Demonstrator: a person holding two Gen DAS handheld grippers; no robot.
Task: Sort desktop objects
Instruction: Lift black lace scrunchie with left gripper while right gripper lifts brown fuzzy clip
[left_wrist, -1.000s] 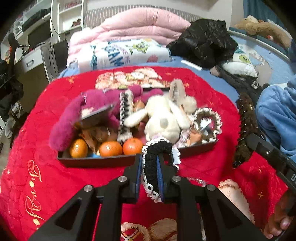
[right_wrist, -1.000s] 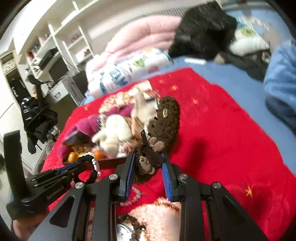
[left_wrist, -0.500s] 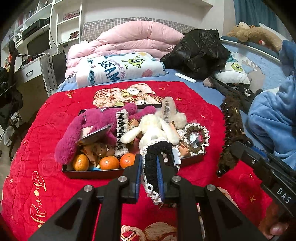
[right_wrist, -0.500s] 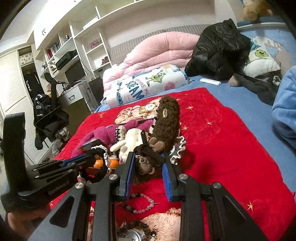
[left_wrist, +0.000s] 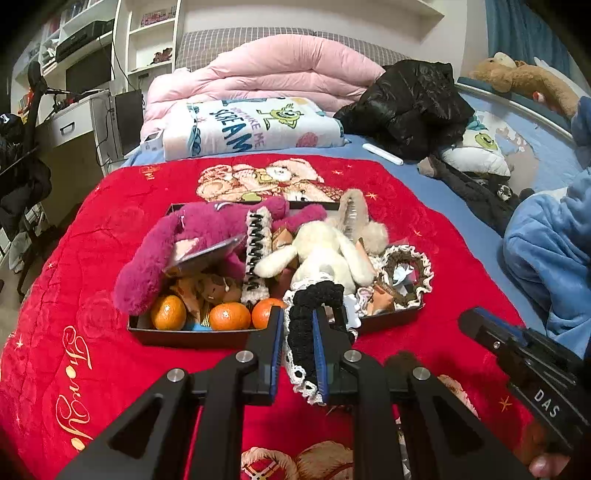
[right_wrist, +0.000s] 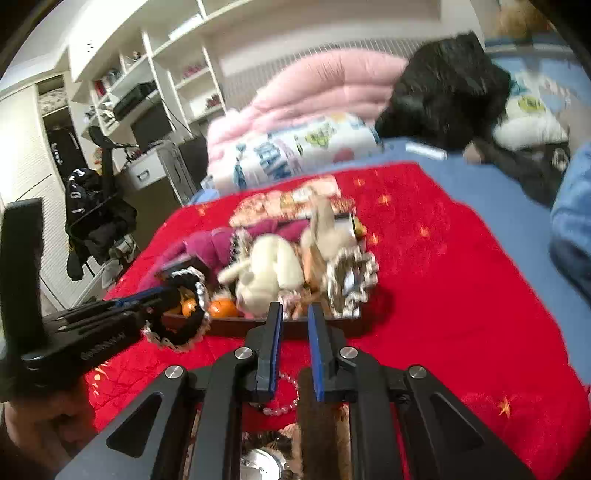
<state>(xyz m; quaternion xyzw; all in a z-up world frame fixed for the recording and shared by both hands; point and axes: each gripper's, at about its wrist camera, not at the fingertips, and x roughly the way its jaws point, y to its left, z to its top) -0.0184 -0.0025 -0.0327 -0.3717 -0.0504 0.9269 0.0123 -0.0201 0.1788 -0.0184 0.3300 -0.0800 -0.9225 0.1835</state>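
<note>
I am working over a bed covered by a red blanket (left_wrist: 92, 258), with a shallow dark tray (left_wrist: 192, 338) lying in its middle. The tray is crowded: a magenta plush toy (left_wrist: 192, 240) fills its left side, a cream plush rabbit (left_wrist: 325, 247) lies across the centre, three oranges (left_wrist: 229, 315) sit along the near wall, and a brown lace-edged scrunchie (left_wrist: 406, 266) rests in the right end.

My left tool (left_wrist: 298, 332) is pinching a black scrunchie with white lace trim (left_wrist: 306, 325); it hangs between the pads just in front of the tray's near wall, not yet over it.

My right tool (right_wrist: 295, 321) has its pads drawn close together, nothing gripped at the tips. A brown furry piece (right_wrist: 321, 424) shows low behind the right pad; I cannot tell whether it is caught there or lying on the blanket. A string of pale beads (right_wrist: 284, 402) lies on the blanket beneath this tool.

To do this step well, I judge I should carry the black scrunchie forward over the tray, toward the end that holds the other scrunchie, lower it clear of the rabbit's legs, and only then release, so the lace does not snag on the wall.
</note>
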